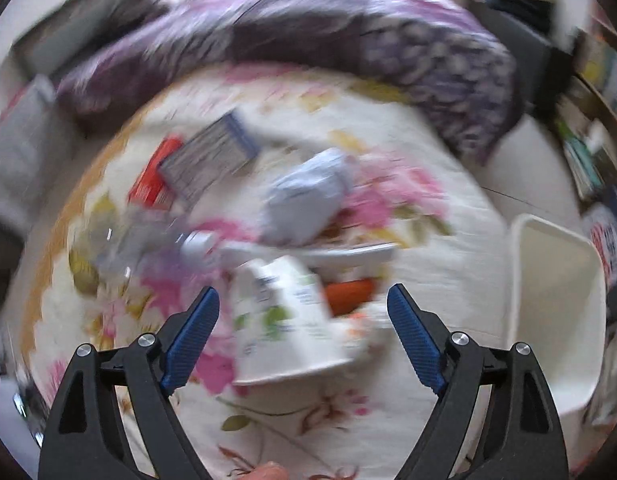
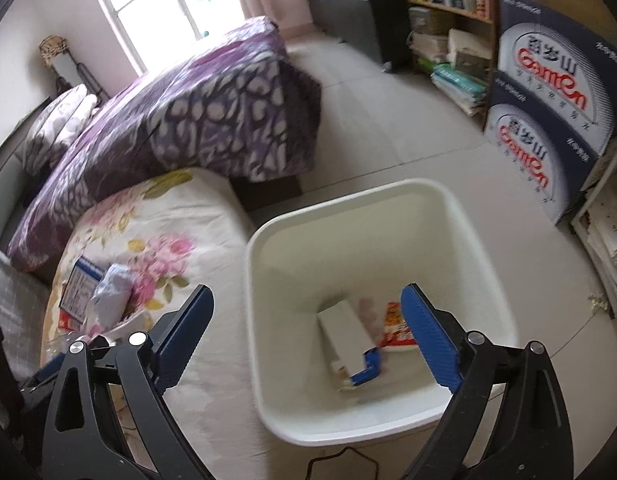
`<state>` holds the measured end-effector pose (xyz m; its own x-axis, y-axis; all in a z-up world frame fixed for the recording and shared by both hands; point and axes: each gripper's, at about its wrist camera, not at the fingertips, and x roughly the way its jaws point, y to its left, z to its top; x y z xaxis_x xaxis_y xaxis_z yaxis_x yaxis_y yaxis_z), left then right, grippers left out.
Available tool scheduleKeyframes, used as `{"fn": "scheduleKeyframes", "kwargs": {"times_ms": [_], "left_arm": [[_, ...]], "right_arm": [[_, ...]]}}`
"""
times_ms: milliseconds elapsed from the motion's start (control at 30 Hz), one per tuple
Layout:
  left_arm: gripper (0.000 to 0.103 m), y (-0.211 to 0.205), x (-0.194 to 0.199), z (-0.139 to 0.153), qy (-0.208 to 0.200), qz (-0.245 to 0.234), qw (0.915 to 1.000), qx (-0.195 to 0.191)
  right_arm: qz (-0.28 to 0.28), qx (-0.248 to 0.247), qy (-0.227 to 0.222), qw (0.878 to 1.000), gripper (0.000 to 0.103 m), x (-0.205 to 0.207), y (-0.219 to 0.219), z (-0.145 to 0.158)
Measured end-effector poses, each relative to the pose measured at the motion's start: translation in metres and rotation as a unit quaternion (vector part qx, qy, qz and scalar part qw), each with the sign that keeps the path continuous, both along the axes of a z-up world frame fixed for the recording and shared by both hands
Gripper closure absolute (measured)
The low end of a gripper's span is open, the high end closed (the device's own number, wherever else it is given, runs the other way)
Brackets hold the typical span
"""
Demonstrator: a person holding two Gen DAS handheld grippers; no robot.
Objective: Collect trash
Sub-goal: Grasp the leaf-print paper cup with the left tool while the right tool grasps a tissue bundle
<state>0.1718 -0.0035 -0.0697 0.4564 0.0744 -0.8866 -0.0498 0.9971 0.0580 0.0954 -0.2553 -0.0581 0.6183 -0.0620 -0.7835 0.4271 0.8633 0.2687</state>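
White paper cup (image 1: 286,320), printed with green, lies tipped on the flowered bedspread (image 1: 428,280), squarely between the blue pads of the left gripper (image 1: 303,334) — its jaws stand wide apart and hold nothing. Beyond the cup more litter is strewn: an orange scrap (image 1: 348,294), a crumpled pale-blue bag (image 1: 308,196), a grey-blue carton (image 1: 212,156) overlapping a red packet (image 1: 154,178). To take the cup well, I would bring the pads down level on both its flanks and close gently (thin paper will likely crush), then carry it to the white bin (image 2: 268,320) standing just beside the bed.

That left view is badly smeared, so fine detail is lost; it shows only the bin's near corner. From the right wrist comes what it lacks — the bin's inside, where a white-and-blue box (image 2: 350,340) and a red wrapper (image 2: 396,326) already lie. Above it hangs the right gripper (image 2: 306,334), likewise spread wide and empty.
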Motion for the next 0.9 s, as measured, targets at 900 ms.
{"fn": "scheduleKeyframes", "kwargs": {"times_ms": [900], "left_arm": [[0.038, 0.108, -0.013, 0.015, 0.012, 0.033, 0.9908, -0.130]], "right_arm": [[0.103, 0.068, 0.066, 0.990, 0.012, 0.045, 0.125, -0.048]]}}
